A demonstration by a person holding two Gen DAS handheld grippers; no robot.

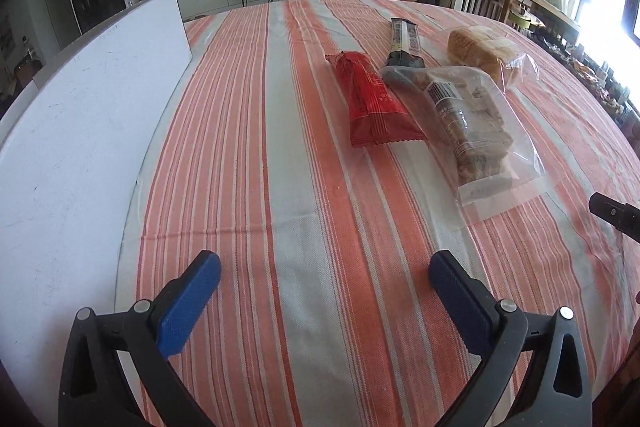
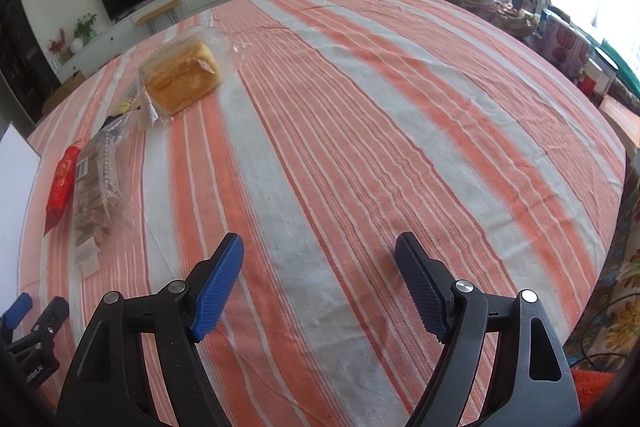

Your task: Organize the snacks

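Snacks in red, clear and bread wrappers lie together; left claw and right claw gape apart.

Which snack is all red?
The red packet, lying leftmost of the four snacks. The cracker bag and bread bag are clear, and the bar is dark and cream.

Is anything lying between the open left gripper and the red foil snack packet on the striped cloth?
Nothing visible does. Only bare striped tablecloth lies between the left gripper and the red foil snack packet. The clear bag of brown biscuits sits beside the packet, on its right.
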